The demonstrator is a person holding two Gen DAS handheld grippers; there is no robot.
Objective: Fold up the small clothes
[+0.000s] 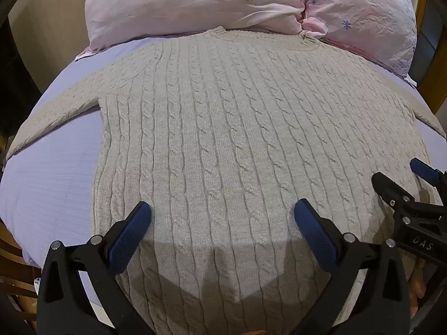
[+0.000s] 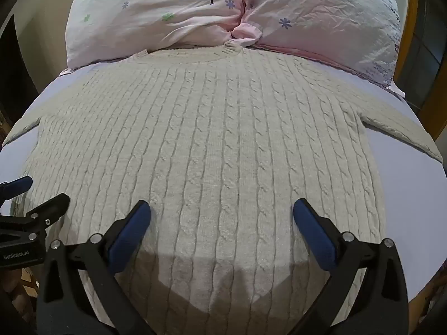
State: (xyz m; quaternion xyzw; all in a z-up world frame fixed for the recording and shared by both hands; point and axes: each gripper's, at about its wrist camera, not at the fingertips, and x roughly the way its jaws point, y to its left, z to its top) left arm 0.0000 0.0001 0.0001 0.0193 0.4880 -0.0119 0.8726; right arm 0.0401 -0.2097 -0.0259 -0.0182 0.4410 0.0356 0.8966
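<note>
Across the centre of both frames: beige cable-knit sweater (image 1: 223, 128) (image 2: 206, 145) spread flat on a lavender bedsheet (image 1: 53, 184) (image 2: 413, 195), collar at the top edge touching the pink floral pillows (image 1: 195, 2) (image 2: 156, 14), sleeves angled out toward the lower left and right. Left gripper (image 1: 222, 217), bottom of the left wrist frame, fingers spread wide, nothing between the blue pads (image 1: 313, 233), over the sweater's lower body. Right gripper (image 2: 222, 216) same: released, clear of any grasp, over the lower body. Each claw shows in the other's view, at the lower right of the left frame (image 1: 402, 184) and the lower left of the right frame (image 2: 42, 192)
</note>
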